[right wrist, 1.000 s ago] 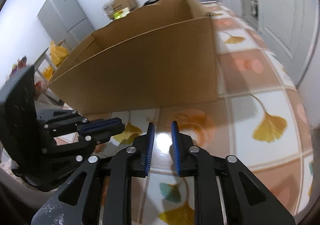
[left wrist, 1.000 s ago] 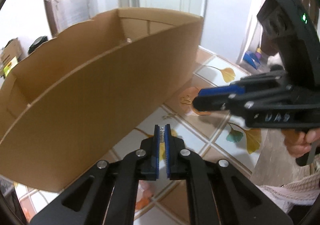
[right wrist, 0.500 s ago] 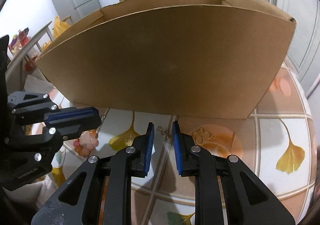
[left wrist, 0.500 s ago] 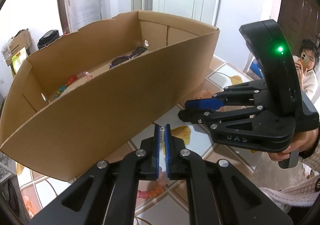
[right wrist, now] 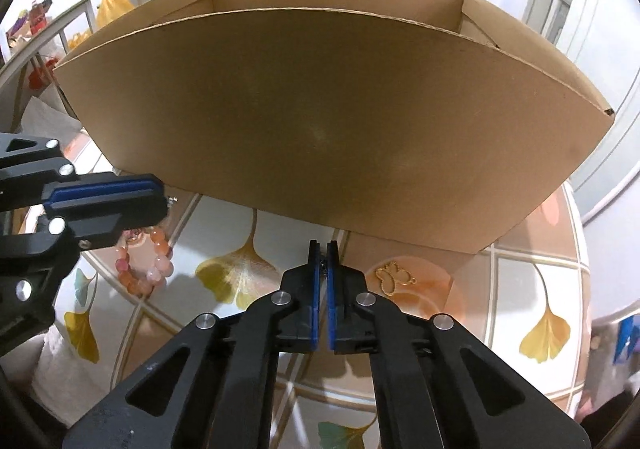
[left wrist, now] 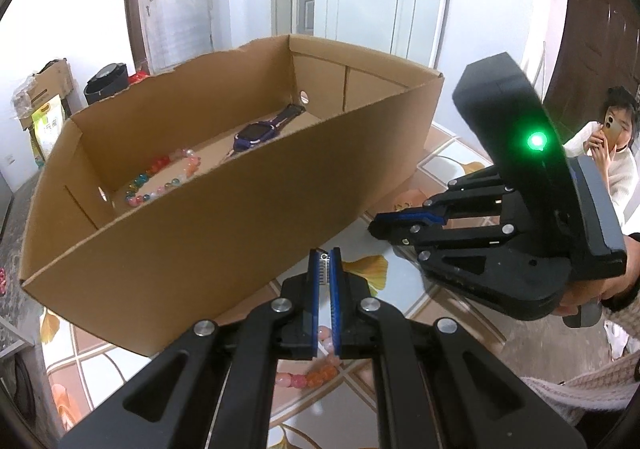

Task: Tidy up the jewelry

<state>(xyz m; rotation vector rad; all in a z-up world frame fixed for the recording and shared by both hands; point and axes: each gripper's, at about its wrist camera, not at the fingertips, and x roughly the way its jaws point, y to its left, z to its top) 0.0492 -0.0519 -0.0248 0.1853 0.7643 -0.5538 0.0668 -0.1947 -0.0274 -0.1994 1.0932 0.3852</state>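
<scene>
Left gripper (left wrist: pixel 325 267) clamps a silver clasp; right gripper (right wrist: pixel 324 251) pinches a thin chain, both before the cardboard box (left wrist: pixel 240 233), likely for boxing.

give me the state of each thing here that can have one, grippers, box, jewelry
left gripper: shut on a small silver clasp
right gripper: shut on a thin chain
brown cardboard box: open-topped
purple watch: in box
multicoloured bead bracelet: in box
orange bead bracelet: on table
gold butterfly charm: on table

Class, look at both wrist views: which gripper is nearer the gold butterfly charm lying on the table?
Right. The right gripper is just left of the gold butterfly charm; the left gripper sits farther left, over the pink bead bracelet.
</scene>
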